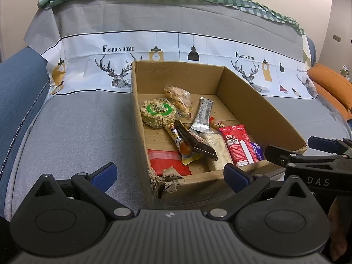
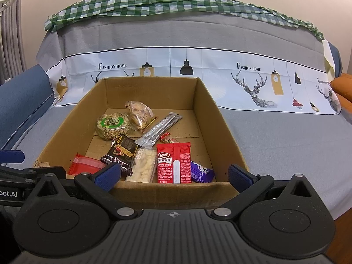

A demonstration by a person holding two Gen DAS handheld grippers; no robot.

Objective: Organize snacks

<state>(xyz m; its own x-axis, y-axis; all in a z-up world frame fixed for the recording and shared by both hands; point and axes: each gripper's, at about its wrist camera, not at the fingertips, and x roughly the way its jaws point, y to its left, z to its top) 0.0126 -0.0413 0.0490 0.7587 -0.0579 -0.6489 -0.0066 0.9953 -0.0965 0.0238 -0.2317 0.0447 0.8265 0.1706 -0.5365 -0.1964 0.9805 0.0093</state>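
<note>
An open cardboard box (image 1: 259,110) (image 2: 211,114) sits on a covered sofa seat and holds several snacks: a round puffed-grain cake with a green label (image 1: 158,112) (image 2: 112,125), a clear bag of biscuits (image 1: 178,98) (image 2: 139,114), a silver stick pack (image 1: 203,115) (image 2: 159,128), a dark chocolate packet (image 1: 195,142) (image 2: 121,153), a red packet (image 1: 238,146) (image 2: 173,162), a purple wrapper (image 2: 201,171) and a flat red pouch (image 1: 168,162) (image 2: 84,165). My left gripper (image 1: 170,173) is open before the box's torn near corner. My right gripper (image 2: 175,176) is open at the near wall, holding nothing.
The grey printed cover (image 2: 275,132) spreads over the seat and backrest, with a green checked cloth (image 2: 154,2) along the top. A blue armrest (image 1: 15,92) rises at the left and an orange cushion (image 1: 330,83) lies at the right. The right gripper's body (image 1: 308,160) shows beside the box.
</note>
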